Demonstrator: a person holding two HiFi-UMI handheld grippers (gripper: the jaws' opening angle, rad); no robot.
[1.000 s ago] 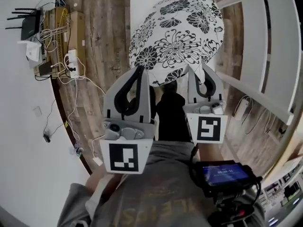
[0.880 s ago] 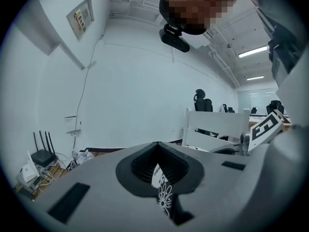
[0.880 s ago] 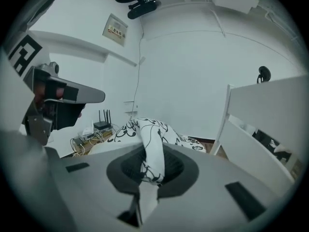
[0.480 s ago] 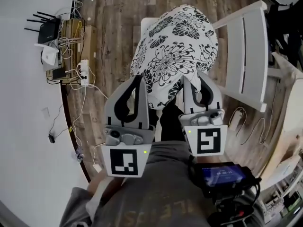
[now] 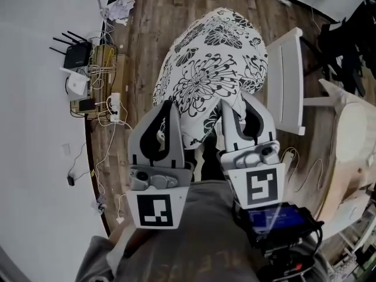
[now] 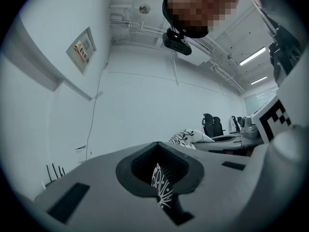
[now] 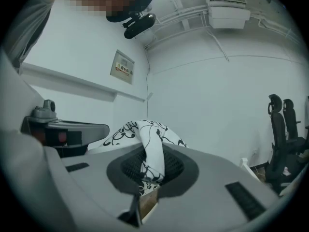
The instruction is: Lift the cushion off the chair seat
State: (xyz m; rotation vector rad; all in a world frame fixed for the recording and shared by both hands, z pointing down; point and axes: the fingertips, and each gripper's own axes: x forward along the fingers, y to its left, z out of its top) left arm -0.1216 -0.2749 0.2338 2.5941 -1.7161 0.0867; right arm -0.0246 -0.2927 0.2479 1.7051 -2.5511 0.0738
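My left claw [image 5: 169, 106] and right claw [image 5: 239, 101], each pinched on the cushion [image 5: 208, 69] hem ahead, have hoisted it, seemingly clear of the chair [image 5: 291, 81] below.

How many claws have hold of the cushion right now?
2. The left claw pinches the cushion at its near left edge, the right claw at its near right edge.
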